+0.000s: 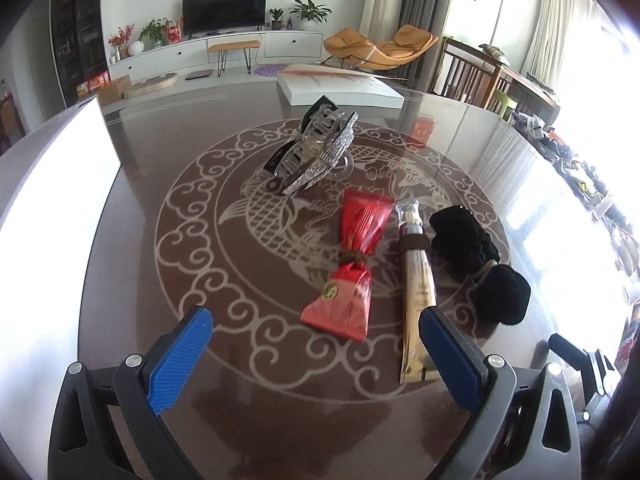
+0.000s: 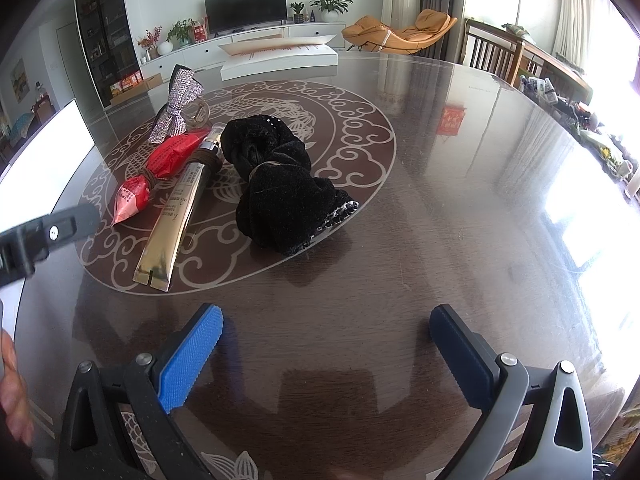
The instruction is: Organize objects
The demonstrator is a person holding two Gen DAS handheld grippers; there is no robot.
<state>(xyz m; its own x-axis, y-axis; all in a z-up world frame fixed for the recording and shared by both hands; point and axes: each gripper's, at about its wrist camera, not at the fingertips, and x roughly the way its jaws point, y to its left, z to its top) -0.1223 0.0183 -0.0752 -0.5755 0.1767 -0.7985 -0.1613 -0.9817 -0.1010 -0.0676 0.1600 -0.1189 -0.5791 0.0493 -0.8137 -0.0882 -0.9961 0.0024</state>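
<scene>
Left gripper (image 1: 316, 344): fingers spread, empty, low in frame over tabletop (image 1: 132, 240). Centre, left to right: one rhinestone hair clip (image 1: 316, 148), one red packet (image 1: 352, 264), one gold tube (image 1: 416, 292), one black scrunchie (image 1: 472, 256). Right gripper (image 2: 326, 346): fingers spread, empty.

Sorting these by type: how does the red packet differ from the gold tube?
The red packet is crinkly and pinched at its middle by a band; the gold tube is smooth, longer and slimmer, banded near its capped end. Both lie flat, side by side, on the table.
</scene>
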